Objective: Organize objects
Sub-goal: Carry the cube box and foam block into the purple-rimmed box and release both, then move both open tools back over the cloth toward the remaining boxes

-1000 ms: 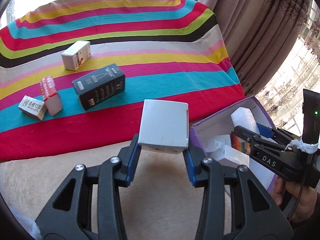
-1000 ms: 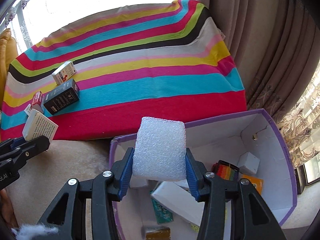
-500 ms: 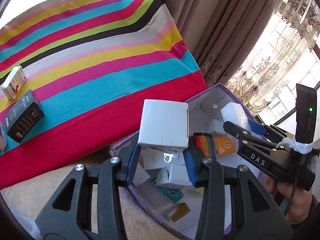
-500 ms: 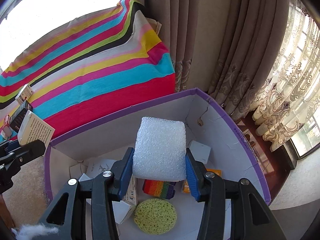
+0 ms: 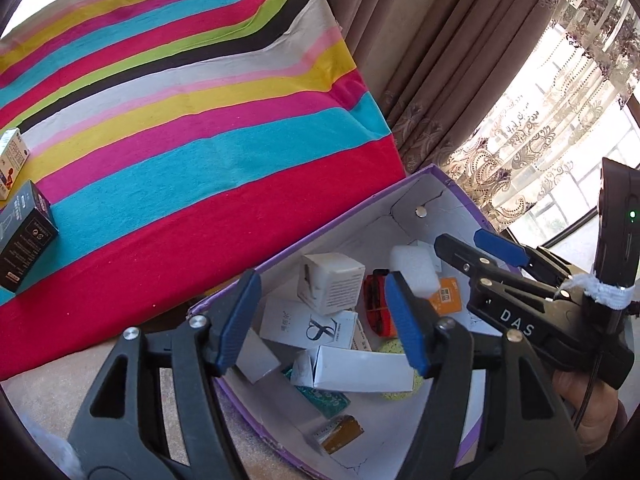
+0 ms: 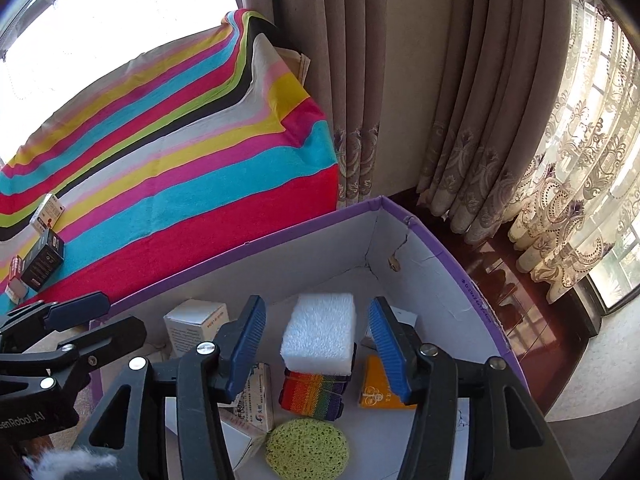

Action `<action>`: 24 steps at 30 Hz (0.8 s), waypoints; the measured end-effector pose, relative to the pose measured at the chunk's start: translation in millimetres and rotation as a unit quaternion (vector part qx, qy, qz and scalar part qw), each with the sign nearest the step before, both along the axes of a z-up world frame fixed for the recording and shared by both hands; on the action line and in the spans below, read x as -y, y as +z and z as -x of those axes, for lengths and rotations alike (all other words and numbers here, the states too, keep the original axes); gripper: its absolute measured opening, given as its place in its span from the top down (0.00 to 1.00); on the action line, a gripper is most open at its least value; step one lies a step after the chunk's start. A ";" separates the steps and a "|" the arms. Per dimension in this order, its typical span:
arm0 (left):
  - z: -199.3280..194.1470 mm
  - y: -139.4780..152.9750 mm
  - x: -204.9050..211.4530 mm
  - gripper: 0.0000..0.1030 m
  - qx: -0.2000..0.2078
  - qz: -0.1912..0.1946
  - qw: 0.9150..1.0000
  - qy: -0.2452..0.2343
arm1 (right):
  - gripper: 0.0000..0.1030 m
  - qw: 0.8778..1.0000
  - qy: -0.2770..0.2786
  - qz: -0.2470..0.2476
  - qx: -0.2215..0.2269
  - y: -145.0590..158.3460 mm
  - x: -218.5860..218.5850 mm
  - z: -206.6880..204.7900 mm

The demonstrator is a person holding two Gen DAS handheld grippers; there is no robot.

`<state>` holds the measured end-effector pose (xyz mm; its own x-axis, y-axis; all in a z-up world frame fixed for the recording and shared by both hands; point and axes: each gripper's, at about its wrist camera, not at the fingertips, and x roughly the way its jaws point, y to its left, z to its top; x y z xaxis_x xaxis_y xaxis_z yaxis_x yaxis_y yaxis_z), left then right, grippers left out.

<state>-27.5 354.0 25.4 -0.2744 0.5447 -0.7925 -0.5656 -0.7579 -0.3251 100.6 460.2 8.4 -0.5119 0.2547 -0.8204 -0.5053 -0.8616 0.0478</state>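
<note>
A purple box with white inner walls stands in front of the striped blanket. My left gripper hovers over it, its jaws opening and holding nothing. A white cube box lies loose inside, below and beyond the pads. My right gripper is over the box's far end, its jaws opening too. A white foam block sits between its blue pads, clear of both, on a rainbow-striped item. The foam block also shows in the left wrist view, beside the right gripper.
Several white cartons, a green sponge and an orange packet fill the box. A dark box and a white-orange box lie on the striped blanket. Curtains hang behind. A hand holds the right gripper.
Both grippers swung from the blanket side to over the purple box, then their jaws parted. The white cube box and the foam block left the pads and now lie in the box.
</note>
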 end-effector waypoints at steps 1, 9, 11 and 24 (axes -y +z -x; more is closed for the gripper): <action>-0.5 0.6 4.3 0.34 0.000 0.000 1.000 0.003 | 0.44 1.000 0.000 0.000 -0.001 -0.2 0.2 0.1; -3.4 4.5 42.7 0.34 0.001 -0.003 0.999 0.035 | 0.41 1.000 0.005 0.003 0.003 -1.1 7.8 1.8; -5.0 6.2 53.3 0.34 -0.002 -0.004 0.999 0.044 | 0.41 1.000 0.008 0.004 0.003 -0.4 11.5 3.2; -2.1 6.5 122.7 0.34 0.004 -0.013 0.994 0.112 | 0.37 0.997 0.072 0.005 0.008 4.5 75.9 29.1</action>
<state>-25.3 231.3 32.0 -0.3838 0.4917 -0.7816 -0.3813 -0.8553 -0.3509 71.5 384.3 12.9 -0.5286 0.1709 -0.8315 -0.3771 -0.9249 0.0496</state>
